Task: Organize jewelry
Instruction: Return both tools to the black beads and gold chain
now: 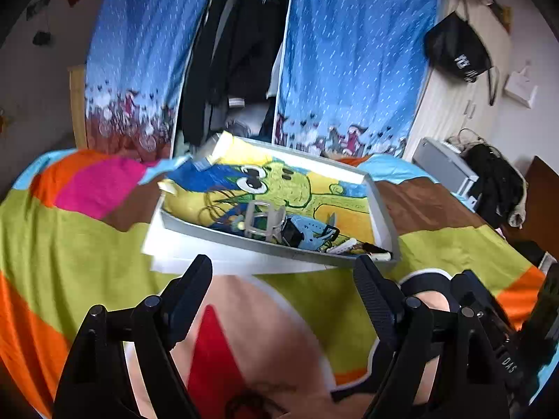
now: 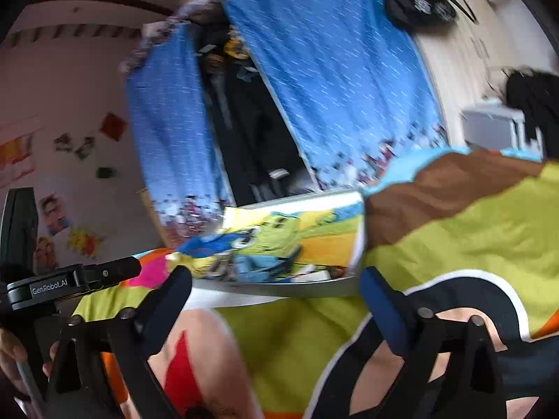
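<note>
Jaws of our left gripper (image 1: 283,276) stood wide apart and empty in the left wrist view, above the patchwork bedspread (image 1: 87,244). Straight ahead and just beyond the fingertips lay the shallow white tray (image 1: 382,209), lined with a cartoon print, its long side running across our line of reach. Jewelry and small accessories (image 1: 290,227) were heaped against the near wall: a clear buckle-like piece, dark bands, a pale blue item. Only that low near wall stood between jaws and heap. A blue curtained wardrobe (image 1: 349,52) stood behind.

Our right gripper (image 2: 276,279), in the right wrist view, also had its fingers spread with nothing between them. Blur spoiled this view; the tray (image 2: 358,241) appeared ahead, tilted in frame, the heap (image 2: 258,265) probably near its front edge. We judged the two grippers about equally near, the left squarer to the heap.
</note>
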`<action>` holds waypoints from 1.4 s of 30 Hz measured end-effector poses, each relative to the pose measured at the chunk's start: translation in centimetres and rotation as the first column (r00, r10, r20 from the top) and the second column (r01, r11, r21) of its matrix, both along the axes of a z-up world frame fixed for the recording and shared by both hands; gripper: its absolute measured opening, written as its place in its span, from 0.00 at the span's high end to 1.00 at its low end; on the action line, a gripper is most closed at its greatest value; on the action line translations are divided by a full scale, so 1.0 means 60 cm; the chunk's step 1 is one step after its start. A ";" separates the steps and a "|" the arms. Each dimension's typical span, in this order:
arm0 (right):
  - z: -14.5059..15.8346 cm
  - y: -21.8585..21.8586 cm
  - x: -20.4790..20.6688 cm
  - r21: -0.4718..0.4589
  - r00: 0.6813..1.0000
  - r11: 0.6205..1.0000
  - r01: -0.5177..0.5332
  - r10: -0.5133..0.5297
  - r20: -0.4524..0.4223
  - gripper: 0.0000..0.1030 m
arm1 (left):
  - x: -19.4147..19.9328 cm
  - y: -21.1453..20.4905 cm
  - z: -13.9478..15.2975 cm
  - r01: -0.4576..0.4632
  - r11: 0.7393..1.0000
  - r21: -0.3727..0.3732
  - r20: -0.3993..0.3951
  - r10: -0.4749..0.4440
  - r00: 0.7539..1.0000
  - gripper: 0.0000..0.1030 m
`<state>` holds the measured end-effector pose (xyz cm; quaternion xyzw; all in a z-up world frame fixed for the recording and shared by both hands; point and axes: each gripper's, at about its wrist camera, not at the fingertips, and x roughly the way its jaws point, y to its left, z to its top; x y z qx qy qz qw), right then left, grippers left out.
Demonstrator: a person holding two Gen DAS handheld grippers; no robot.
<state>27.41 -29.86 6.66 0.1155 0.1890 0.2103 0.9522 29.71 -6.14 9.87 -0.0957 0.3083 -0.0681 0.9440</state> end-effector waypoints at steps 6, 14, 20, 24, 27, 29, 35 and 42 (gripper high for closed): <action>0.004 0.017 -0.088 0.005 0.998 0.998 -0.058 0.058 0.021 0.00 | -0.120 0.029 0.006 -0.019 1.000 0.004 0.081 0.019 0.997 0.10; 0.002 0.037 -0.187 0.016 0.996 0.996 -0.085 0.086 -0.015 0.00 | -0.248 0.059 -0.006 -0.006 1.000 -0.022 0.113 0.008 0.994 0.10; -0.016 0.067 -0.223 -0.071 0.993 0.994 -0.089 0.083 -0.079 0.00 | -0.304 0.079 -0.036 0.004 1.000 0.014 0.069 -0.005 0.998 0.10; -0.041 0.085 -0.225 -0.151 0.988 0.985 -0.084 0.063 -0.143 0.00 | -0.316 0.089 -0.078 0.039 0.998 0.043 -0.004 -0.039 0.999 0.10; -0.065 0.101 -0.214 -0.228 0.978 0.969 -0.094 0.047 -0.205 0.00 | -0.318 0.096 -0.117 0.052 0.998 0.019 -0.066 -0.050 0.997 0.10; -0.081 0.107 -0.207 -0.265 0.969 0.959 -0.101 0.035 -0.243 0.00 | -0.321 0.103 -0.141 0.045 0.999 -0.004 -0.091 -0.045 0.995 0.10; -0.139 0.124 -0.181 -0.362 0.926 0.923 -0.129 -0.018 -0.376 0.00 | -0.294 0.103 -0.189 0.043 0.999 0.009 -0.217 -0.040 0.975 0.10; -0.177 0.126 -0.152 -0.408 0.884 0.901 -0.147 -0.066 -0.463 0.00 | -0.255 0.104 -0.232 0.056 0.996 0.063 -0.299 -0.034 0.954 0.10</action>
